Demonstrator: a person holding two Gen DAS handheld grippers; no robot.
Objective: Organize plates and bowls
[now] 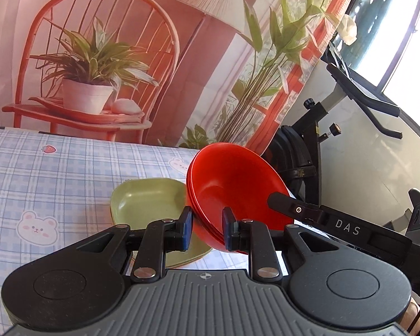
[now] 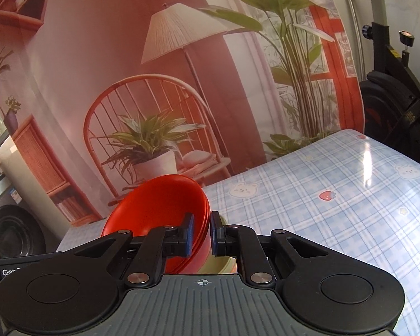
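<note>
Left gripper (image 1: 207, 228) and right gripper (image 2: 201, 233) each pinch the red bowls' (image 1: 232, 184) rim

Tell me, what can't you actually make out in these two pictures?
- Red bowls: exact count unclear in either view; nested rims merge.
- Green plates: near edge hidden by the left tongs in the left view; only a sliver shows below the right tongs in the right view.
- Person: only a bit of hand, cut off at the left view's corner.

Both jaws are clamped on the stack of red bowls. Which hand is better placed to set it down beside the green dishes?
Left, probably. The left gripper pinches the red bowls' rim right beside the green dishes; from the right gripper, the bowls mostly hide them.
</note>
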